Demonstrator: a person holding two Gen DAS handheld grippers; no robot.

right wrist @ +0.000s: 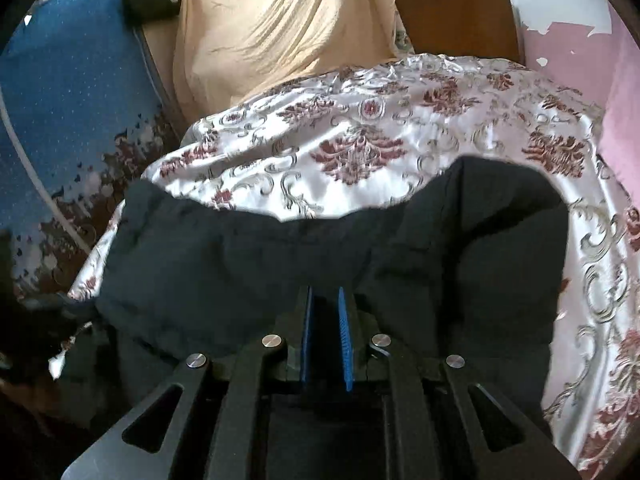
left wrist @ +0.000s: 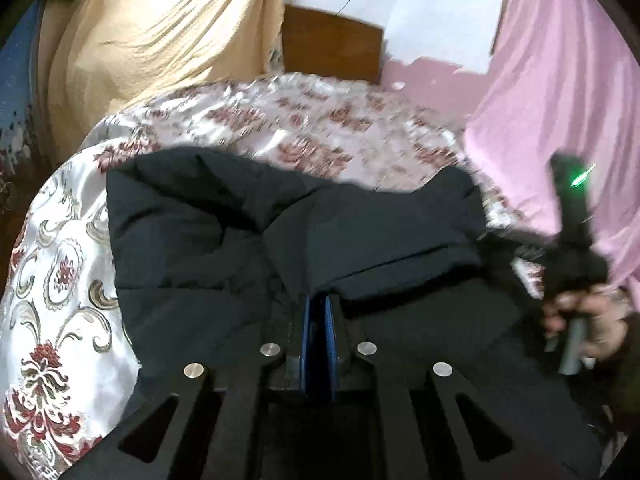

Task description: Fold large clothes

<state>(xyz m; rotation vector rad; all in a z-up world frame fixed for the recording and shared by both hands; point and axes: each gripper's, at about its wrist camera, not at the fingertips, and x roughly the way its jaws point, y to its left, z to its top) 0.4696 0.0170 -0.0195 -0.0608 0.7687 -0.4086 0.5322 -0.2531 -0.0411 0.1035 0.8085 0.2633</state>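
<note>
- Left gripper closed, pads nearly together, pinching one black padded garment spread just ahead.
- Right gripper slightly parted, over garment; grip unclear.
- One floral bedspread beneath.

A bed with a dark wooden headboard is covered by a glossy white bedspread with red floral medallions; a bulky black padded garment lies crumpled directly on it

left tongs pinching black jacket; floral bedspread beneath
</note>
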